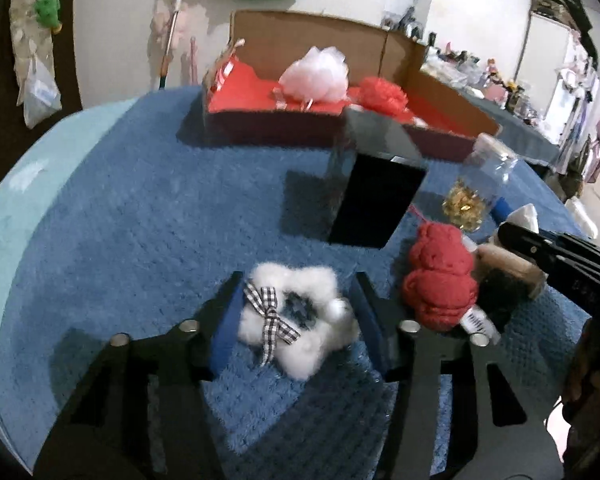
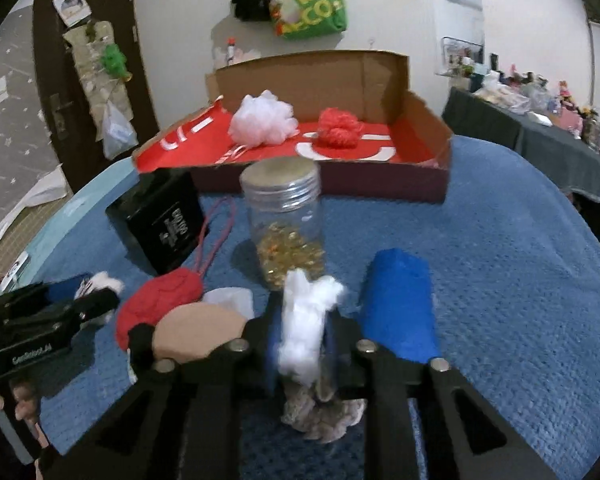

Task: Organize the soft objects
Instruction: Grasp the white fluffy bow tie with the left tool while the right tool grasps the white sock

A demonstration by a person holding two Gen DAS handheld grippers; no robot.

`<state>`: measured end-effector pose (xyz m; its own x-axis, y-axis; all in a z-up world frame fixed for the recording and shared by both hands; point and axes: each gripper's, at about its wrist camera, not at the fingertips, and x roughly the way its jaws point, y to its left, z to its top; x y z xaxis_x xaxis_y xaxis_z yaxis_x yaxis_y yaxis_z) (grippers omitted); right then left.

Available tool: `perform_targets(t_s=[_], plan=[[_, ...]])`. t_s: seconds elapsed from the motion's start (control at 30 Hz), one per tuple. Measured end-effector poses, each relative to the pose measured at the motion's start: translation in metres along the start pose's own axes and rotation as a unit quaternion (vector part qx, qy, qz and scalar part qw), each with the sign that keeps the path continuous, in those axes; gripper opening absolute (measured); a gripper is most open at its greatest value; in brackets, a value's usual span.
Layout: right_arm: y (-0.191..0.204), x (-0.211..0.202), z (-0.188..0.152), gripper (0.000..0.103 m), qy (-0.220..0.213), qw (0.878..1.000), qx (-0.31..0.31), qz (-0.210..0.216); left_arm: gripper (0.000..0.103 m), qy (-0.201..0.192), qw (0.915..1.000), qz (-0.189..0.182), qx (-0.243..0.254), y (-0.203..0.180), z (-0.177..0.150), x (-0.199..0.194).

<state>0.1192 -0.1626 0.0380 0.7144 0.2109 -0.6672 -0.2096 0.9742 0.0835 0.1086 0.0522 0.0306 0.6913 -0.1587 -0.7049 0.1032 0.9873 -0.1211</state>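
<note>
Between the spread fingers of the left gripper (image 1: pixel 296 300) a white scrunchie (image 1: pixel 292 320) lies on the blue blanket (image 1: pixel 140 220), bracketed for a squeeze but unpinched. Right gripper (image 2: pixel 300 332) pinches a white fluffy piece (image 2: pixel 304 328), lifted, probably bound for the box (image 2: pixel 324 190), where two poufs already sit.

On the surface (image 2: pixel 520 264), the cardboard tray (image 2: pixel 320 184) sits at the far side, with a mesh pouf (image 2: pixel 262 120) lying in it to the left of a yarn ball (image 2: pixel 338 128). Before the tray stands the jar (image 2: pixel 286 224), with the box (image 2: pixel 160 224) to its left. Nearer than those, a knitted toy (image 2: pixel 156 304) lies left of the jar. Further left, a fluffy star (image 1: pixel 296 320) lies between the left tongs (image 1: pixel 296 300). The right tongs (image 2: pixel 300 320) close on a fluffy piece (image 2: pixel 304 332), and a roll (image 2: pixel 400 304) lies just right of them.
</note>
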Motion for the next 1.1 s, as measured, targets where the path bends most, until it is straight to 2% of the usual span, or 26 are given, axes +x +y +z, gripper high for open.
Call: perform_targets(t_s=[0.03,0.07,0.13,0.2,0.57,0.63,0.67,0.7,0.73,0.77,0.8,0.83,0.9,0.93,1.1], plan=[[0.001,-0.003,0.000,0.015,-0.007,1.000,-0.005,-0.002,0.022,-0.006,1.0000,-0.001,0.003,-0.001,0.000,-0.002],[0.004,-0.006,0.000,0.015,-0.010,1.000,-0.012,-0.002,0.018,-0.015,0.9999,-0.003,0.007,-0.002,0.001,-0.005],[0.006,-0.013,0.000,0.014,-0.019,1.000,-0.019,0.000,0.018,-0.025,0.9996,-0.001,0.010,-0.004,0.002,-0.011],[0.007,-0.019,0.002,0.015,-0.024,0.999,-0.021,0.002,0.018,-0.017,0.9997,-0.019,0.004,-0.004,0.003,-0.011],[0.000,-0.034,0.002,0.015,-0.030,0.999,-0.013,0.011,0.018,-0.017,0.9997,-0.015,-0.001,-0.001,-0.003,-0.014],[-0.002,-0.035,0.000,0.015,-0.027,1.000,-0.012,0.010,0.021,-0.017,0.9997,-0.016,0.000,0.000,-0.004,-0.015],[-0.004,-0.036,-0.002,0.015,-0.025,1.000,-0.011,0.013,0.026,-0.013,0.9997,-0.020,0.000,0.000,-0.005,-0.016],[-0.005,-0.037,-0.004,0.015,-0.025,0.999,-0.010,0.017,0.040,-0.010,0.9997,-0.022,0.000,0.001,-0.005,-0.016],[-0.006,-0.038,-0.006,0.018,-0.023,1.000,-0.009,0.018,0.055,-0.008,0.9997,-0.025,0.001,0.001,-0.005,-0.016],[-0.007,-0.038,-0.008,0.022,-0.020,1.000,-0.009,0.019,0.076,-0.008,0.9996,-0.027,0.001,0.002,-0.006,-0.017],[-0.008,-0.037,-0.010,0.035,-0.016,1.000,-0.011,0.020,0.077,-0.005,0.9995,-0.031,0.000,0.003,-0.007,-0.016],[-0.009,-0.037,-0.014,0.054,-0.015,1.000,-0.013,0.022,0.077,0.000,0.9995,-0.030,-0.002,0.004,-0.008,-0.015],[-0.009,-0.038,-0.021,0.077,-0.016,1.000,-0.014,0.020,0.077,-0.008,0.9995,-0.031,-0.003,0.004,-0.011,-0.017],[-0.010,-0.040,-0.024,0.082,-0.018,1.000,-0.015,0.020,0.077,-0.009,0.9993,-0.036,0.001,0.003,-0.012,-0.018],[-0.011,-0.040,-0.039,0.082,-0.018,1.000,-0.021,0.006,0.077,-0.005,0.9993,-0.034,0.017,-0.002,-0.014,-0.016]])
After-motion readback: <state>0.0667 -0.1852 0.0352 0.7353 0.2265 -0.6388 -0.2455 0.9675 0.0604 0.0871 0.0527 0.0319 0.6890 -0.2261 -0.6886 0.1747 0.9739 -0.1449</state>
